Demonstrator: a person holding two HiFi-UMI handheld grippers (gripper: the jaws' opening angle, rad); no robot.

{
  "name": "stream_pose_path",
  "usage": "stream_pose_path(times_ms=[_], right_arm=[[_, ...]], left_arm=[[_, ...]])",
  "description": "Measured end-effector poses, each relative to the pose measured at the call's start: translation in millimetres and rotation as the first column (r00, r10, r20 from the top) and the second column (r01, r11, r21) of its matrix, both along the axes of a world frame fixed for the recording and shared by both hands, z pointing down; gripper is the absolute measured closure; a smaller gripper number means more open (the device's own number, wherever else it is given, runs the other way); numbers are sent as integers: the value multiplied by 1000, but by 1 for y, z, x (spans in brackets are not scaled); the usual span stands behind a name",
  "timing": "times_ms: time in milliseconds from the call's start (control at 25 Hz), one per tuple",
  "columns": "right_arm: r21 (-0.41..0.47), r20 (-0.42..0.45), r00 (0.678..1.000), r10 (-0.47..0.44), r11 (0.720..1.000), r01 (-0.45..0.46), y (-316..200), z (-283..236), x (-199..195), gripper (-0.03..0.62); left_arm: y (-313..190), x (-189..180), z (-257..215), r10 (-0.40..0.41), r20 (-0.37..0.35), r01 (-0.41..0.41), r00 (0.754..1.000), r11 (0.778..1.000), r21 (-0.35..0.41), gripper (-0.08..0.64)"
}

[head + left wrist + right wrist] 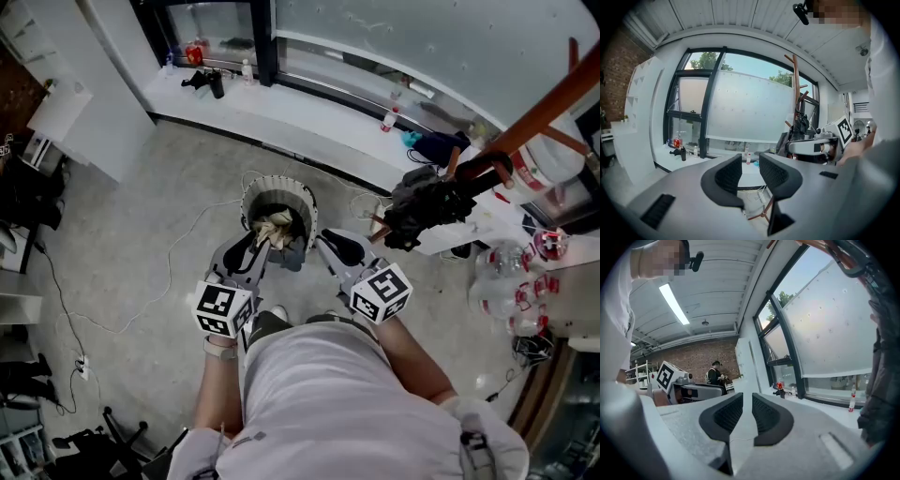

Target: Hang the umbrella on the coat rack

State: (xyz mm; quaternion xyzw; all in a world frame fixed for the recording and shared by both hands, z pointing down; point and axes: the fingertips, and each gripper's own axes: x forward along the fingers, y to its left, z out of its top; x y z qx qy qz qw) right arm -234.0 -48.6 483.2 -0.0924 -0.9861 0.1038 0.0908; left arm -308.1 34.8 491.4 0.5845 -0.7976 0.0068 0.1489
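Wooden coat rack point(553, 103) seems to carry the dark umbrella point(427, 206) already, so your left gripper point(751, 171) and right gripper point(747, 411) sit closed and empty by your waist.

2 hand-held grippers point(750, 169) point(746, 411), seemingly closed, empty

At two o'clock in the head view the umbrella point(427, 204) is black, on a red-brown wooden coat rack point(553, 103). The left gripper point(251, 248) and right gripper point(334, 246) are grey with black ribbed pads point(729, 174), each bearing a white cube point(223, 309) patterned with black squares. The floor point(141, 234) is speckled grey, the shirt point(328, 394) white, the wall point(693, 363) brown brick.
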Motion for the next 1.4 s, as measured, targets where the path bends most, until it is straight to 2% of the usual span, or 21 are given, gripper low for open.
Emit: stream_pose_path(times_ms=[320,600,1400], right_arm=[[50,10,999,-37,998,36,12,-1,-3,528],[41,15,1000,-5,999,4,2,0,-1,528],[1,7,1000,26,1000,-26,1,2,10,528]], left_arm=[[-2,1,-3,6,1,-6,1000,1000,-3,448],[-3,-1,-9,0,5,0,1000,1000,19,448],[1,10,-1,0,-17,0,1000,1000,4,448]])
